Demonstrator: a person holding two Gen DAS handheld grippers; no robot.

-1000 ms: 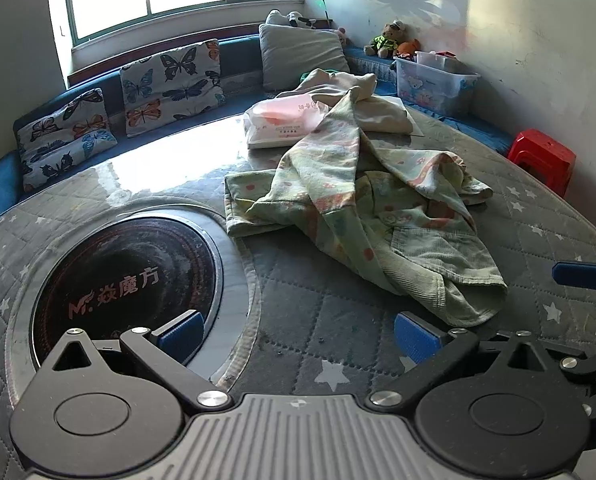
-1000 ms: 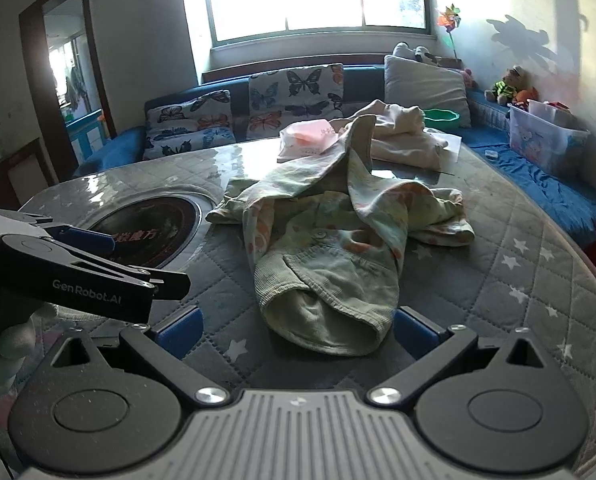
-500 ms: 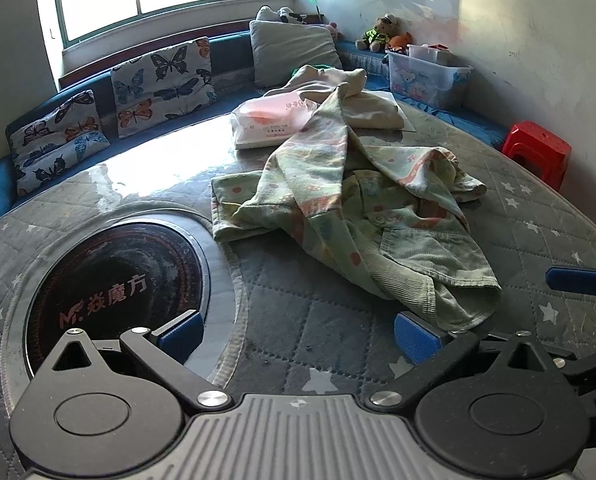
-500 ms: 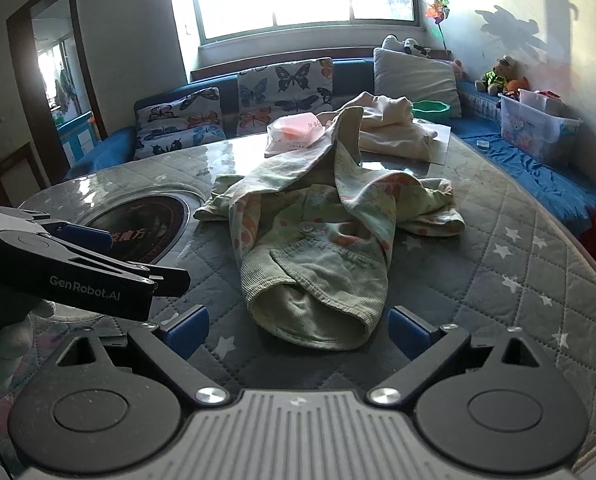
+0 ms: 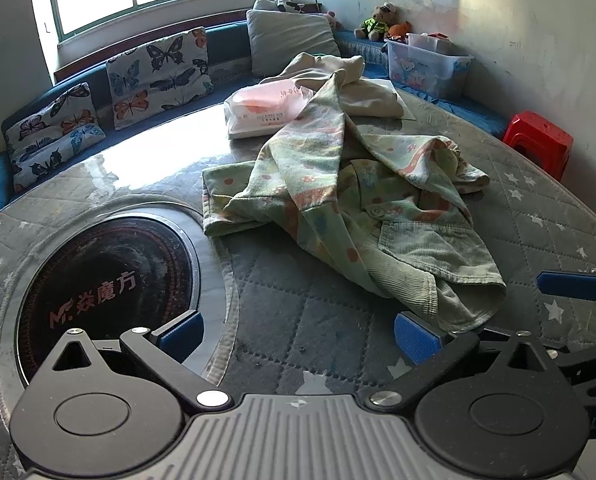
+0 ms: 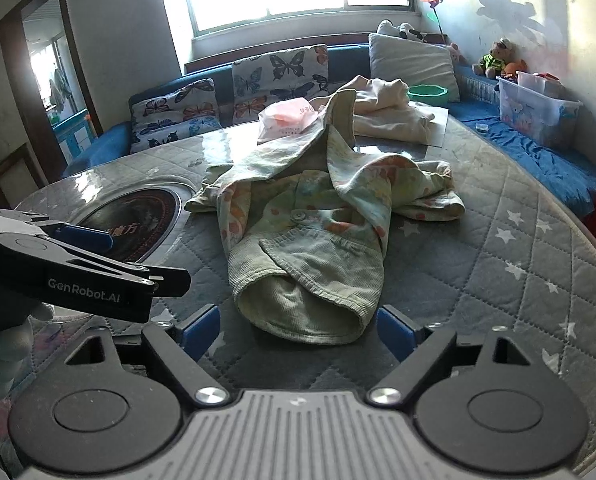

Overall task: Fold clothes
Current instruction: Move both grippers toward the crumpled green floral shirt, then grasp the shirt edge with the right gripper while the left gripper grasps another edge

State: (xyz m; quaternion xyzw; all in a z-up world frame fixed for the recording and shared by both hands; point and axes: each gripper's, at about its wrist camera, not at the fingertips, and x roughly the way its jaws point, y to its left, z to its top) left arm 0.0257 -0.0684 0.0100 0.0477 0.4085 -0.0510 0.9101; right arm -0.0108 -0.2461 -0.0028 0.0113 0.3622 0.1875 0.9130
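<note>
A crumpled green jacket (image 6: pixel 314 248) lies on the quilted tabletop (image 6: pixel 498 280), beside the dark round plate (image 5: pixel 106 292). The right claw (image 6: pixel 298 330) is spread, its jaws have just been closing, with the jacket's hem between them and not pinched. The left claw (image 5: pixel 298 334) is spread wide and holds nothing.

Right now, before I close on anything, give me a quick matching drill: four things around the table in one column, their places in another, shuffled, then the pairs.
Things:
1. green jacket
2. pink packet
3. cream garment
4. red stool

Places:
A. on the floor beyond the table's right edge
B. crumpled mid-table, its hem between the right claw's open fingers
C. far side of the table, on a flat sheet
D. far side, under the jacket's raised sleeve tip

Pairs: 1-B, 2-D, 3-C, 4-A
</note>
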